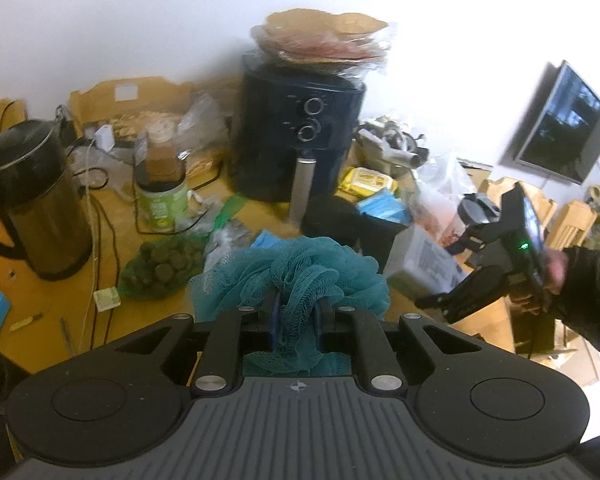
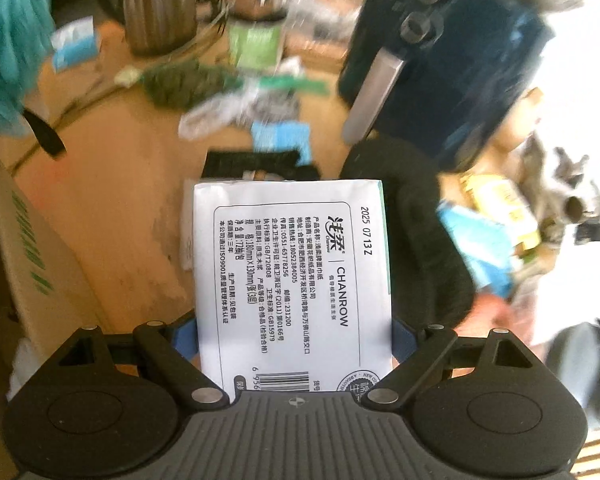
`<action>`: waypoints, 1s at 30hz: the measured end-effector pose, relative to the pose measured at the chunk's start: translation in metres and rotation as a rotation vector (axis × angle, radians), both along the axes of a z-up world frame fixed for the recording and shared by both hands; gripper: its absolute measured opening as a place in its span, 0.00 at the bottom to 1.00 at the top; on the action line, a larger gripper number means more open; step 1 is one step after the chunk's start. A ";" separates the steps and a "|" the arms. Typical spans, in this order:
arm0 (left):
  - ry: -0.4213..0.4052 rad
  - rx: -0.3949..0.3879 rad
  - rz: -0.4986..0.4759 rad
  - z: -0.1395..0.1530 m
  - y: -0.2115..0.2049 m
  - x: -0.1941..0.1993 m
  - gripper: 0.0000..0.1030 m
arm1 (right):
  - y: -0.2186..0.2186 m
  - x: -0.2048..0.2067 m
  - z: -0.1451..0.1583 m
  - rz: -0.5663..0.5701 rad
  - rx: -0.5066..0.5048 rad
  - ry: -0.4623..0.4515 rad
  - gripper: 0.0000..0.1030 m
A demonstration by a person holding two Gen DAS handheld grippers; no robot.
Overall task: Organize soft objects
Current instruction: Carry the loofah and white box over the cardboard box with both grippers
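While both tools are loaded, sorting is judged barely begun. Left gripper [image 1: 296, 312]: jaws nearly closed, pinched on one teal mesh bath pouf [image 1: 288, 276], held above the near edge of the wooden table [image 1: 28, 288]. Right gripper [image 2: 296, 332]: jaws set wide, pads pressed against both sides of one white tissue pack [image 2: 292, 280], printed label up, carried clear of the table's middle; no earlier view is given for comparison. The right tool is also seen from the left wrist view, gripped by a person's hand [image 1: 556, 276] at the table's right edge.

Progress (est.): two soft items picked up, none seen put down; no destination can be identified with certainty, though a cardboard box [image 2: 32, 248] lies at the near-left corner in the right wrist view. Left to do: placing both items, plus whatever other soft goods remain.

Counts, approx.: pouf ×1; tissue pack ×1; dark air fryer [image 1: 300, 120] ×1, toward the far edge; kettle [image 1: 32, 196] ×1, left edge; green net bag of round pellets [image 1: 160, 268] ×1; blue cloth-like pieces, at least two, number uncertain owing to blur.
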State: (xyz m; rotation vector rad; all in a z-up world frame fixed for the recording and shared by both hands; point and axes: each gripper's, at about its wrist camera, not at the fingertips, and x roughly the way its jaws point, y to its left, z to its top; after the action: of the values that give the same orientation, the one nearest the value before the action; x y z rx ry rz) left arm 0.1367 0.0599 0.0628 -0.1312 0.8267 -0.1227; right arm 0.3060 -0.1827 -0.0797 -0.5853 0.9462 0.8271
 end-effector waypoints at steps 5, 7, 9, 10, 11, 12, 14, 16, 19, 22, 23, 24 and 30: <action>-0.012 0.005 -0.061 0.005 -0.011 0.003 0.16 | -0.020 -0.015 0.041 -0.045 0.080 -0.049 0.88; -0.014 0.007 -0.083 0.007 -0.014 0.004 0.16 | -0.027 -0.023 0.056 -0.059 0.107 -0.065 0.88; -0.014 0.009 -0.106 0.008 -0.018 0.003 0.16 | -0.031 -0.031 0.069 -0.069 0.130 -0.077 0.88; -0.014 0.009 -0.116 0.009 -0.019 0.003 0.16 | -0.034 -0.036 0.075 -0.074 0.145 -0.080 0.88; -0.013 0.010 -0.125 0.009 -0.020 0.002 0.16 | -0.036 -0.041 0.080 -0.077 0.159 -0.078 0.88; -0.012 0.010 -0.136 0.009 -0.022 0.002 0.16 | -0.038 -0.047 0.085 -0.077 0.172 -0.072 0.88; -0.008 0.009 -0.160 0.010 -0.027 0.001 0.16 | -0.040 -0.057 0.094 -0.072 0.195 -0.062 0.88; 0.000 0.008 -0.186 0.009 -0.029 -0.002 0.16 | -0.040 -0.068 0.102 -0.062 0.215 -0.050 0.88; 0.018 0.006 -0.228 0.006 -0.036 -0.005 0.16 | -0.038 -0.085 0.108 -0.047 0.247 -0.018 0.88; 0.039 0.003 -0.264 0.001 -0.042 -0.010 0.16 | -0.033 -0.102 0.109 -0.028 0.256 0.003 0.88; 0.048 0.003 -0.276 -0.002 -0.044 -0.011 0.16 | -0.032 -0.106 0.109 -0.025 0.257 0.009 0.88; 0.056 0.002 -0.285 -0.005 -0.046 -0.013 0.16 | -0.031 -0.110 0.108 -0.020 0.258 0.020 0.88; 0.112 -0.004 -0.325 -0.021 -0.054 -0.020 0.16 | -0.022 -0.129 0.095 -0.007 0.248 0.085 0.88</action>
State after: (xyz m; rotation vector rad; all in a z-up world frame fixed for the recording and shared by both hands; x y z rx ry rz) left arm 0.1169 0.0058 0.0420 -0.0061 0.9552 -0.4260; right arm 0.1771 -0.2049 0.0153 -0.3339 0.9050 0.9522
